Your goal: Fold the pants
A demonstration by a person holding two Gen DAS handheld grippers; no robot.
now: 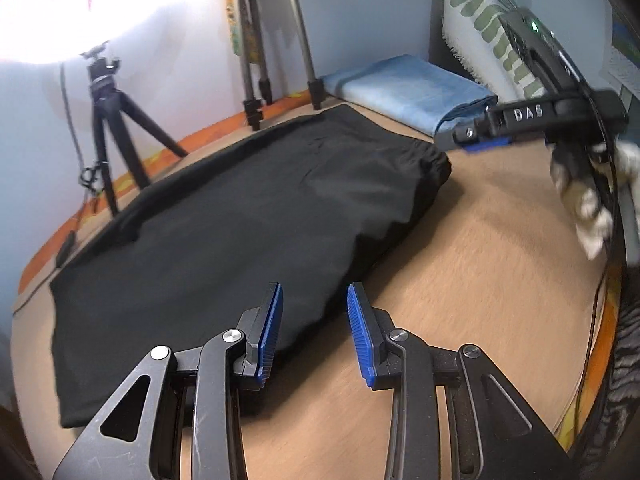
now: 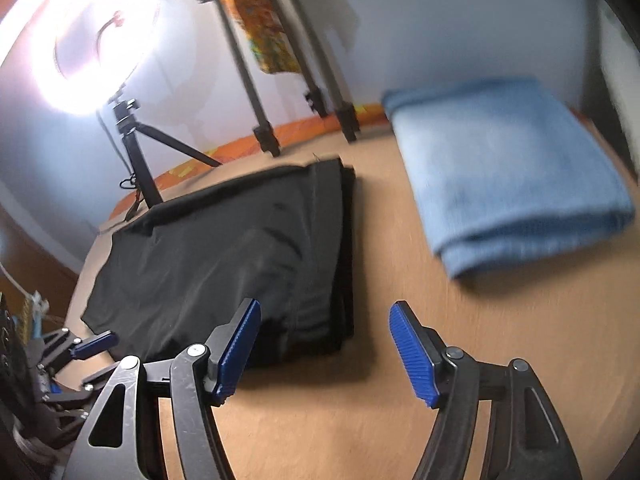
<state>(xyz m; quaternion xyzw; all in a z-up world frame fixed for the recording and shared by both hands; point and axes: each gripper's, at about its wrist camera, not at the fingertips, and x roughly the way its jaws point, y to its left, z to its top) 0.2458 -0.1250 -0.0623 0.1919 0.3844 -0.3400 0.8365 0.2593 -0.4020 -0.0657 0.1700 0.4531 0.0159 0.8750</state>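
- Left wrist view: left gripper (image 1: 315,330) spread and empty over the near edge of the black pants (image 1: 224,240), which lie flat on the table (image 1: 480,280); soft, light cloth, likely limp when lifted.
- Right wrist view: right gripper (image 2: 325,354) likewise spread, empty, at the pants' (image 2: 224,256) layered end; best pinched at a corner there.

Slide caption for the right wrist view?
Open right gripper above the table, beside black pants; blue towel behind.
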